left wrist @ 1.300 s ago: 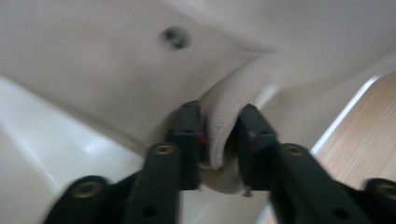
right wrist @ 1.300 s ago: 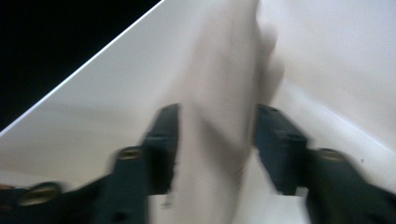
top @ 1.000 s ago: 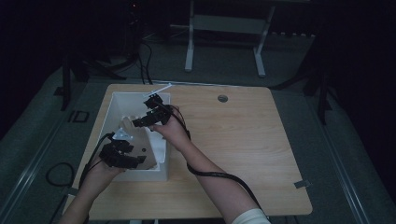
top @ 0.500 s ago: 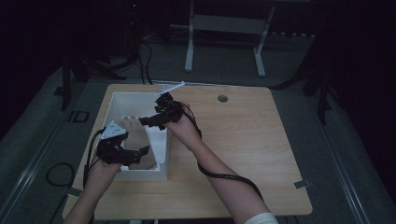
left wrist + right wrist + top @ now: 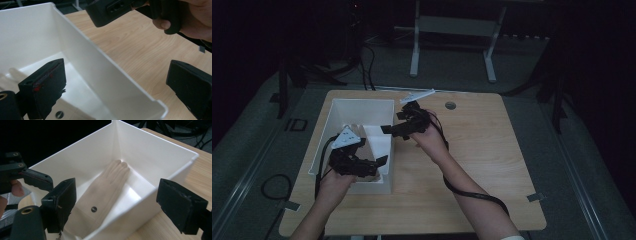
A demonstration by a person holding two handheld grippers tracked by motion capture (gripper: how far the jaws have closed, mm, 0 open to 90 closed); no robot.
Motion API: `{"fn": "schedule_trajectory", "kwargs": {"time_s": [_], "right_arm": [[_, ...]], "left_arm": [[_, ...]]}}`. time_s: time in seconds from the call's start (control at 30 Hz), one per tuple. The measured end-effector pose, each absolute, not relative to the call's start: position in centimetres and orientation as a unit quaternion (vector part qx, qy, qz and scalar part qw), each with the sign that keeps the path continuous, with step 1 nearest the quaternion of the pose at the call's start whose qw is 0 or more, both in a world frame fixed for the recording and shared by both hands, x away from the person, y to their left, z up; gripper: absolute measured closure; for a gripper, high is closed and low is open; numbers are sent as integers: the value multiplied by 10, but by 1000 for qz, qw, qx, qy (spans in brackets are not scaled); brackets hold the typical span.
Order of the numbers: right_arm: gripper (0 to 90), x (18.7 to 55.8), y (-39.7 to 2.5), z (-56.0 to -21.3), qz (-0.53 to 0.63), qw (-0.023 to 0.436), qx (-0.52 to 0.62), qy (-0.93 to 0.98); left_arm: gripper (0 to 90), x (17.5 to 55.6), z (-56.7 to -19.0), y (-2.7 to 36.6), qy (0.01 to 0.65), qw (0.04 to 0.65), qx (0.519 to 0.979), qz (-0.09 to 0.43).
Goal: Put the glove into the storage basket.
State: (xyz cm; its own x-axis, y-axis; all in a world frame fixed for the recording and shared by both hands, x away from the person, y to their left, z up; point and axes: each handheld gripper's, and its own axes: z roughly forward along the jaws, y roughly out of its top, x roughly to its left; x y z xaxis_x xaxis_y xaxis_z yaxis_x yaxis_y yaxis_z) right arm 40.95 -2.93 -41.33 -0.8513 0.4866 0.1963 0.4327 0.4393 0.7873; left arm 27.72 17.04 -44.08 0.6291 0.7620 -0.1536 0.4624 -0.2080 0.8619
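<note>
Over on the left, the left gripper (image 5: pixel 379 161) hangs at the near right wall of the white bin (image 5: pixel 362 105), jaws spread wide and holding nothing — in the left gripper view one jaw sits inside the bin and the other outside over the table, so they straddle that white wall without pinching it. The grey three-cornered plate rides on top of it in the high view. No lettering or label readable on the bin or on either tool.

Inside the bin lies the beige glove (image 5: pixel 105 188), flat on the floor, fingers pointing toward the far corner, a small dark round stud near its cuff — it rests free, touched by neither tool.

Moving right, the right gripper (image 5: pixel 388 130) hovers above the bin's right rim, jaws released and wide apart; the right gripper view looks down between them straight onto the glove. The right hand (image 5: pixel 427 140) holds it over the wooden table (image 5: pixel 492 165), cable trailing back along the forearm. A small round grey grommet (image 5: pixel 450 105) sits near the table's far edge.
</note>
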Motion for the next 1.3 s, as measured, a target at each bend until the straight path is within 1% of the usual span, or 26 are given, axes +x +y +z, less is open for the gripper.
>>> {"fn": "schedule_trajectory", "kwargs": {"time_s": [0.3, 0.33, 0.5, 0.67, 1.03, 1.3], "right_arm": [[162, 402, -59, -413, 458, 43, 268, 847], [162, 401, -62, -413, 459, 44, 269, 846], [159, 397, -81, -416, 462, 49, 274, 842], [157, 394, -108, -421, 464, 56, 282, 838], [156, 392, -149, -440, 459, 65, 306, 832], [157, 390, -172, -457, 449, 72, 317, 832]], "left_arm": [[33, 272, -428, 141, 364, 502, 772, 144], [33, 271, -426, 135, 356, 505, 774, 135], [33, 268, -422, 119, 339, 509, 781, 127], [33, 266, -423, 95, 309, 514, 793, 104], [33, 266, -443, 52, 270, 516, 810, 73], [33, 269, -462, 29, 253, 499, 827, 58]]}}
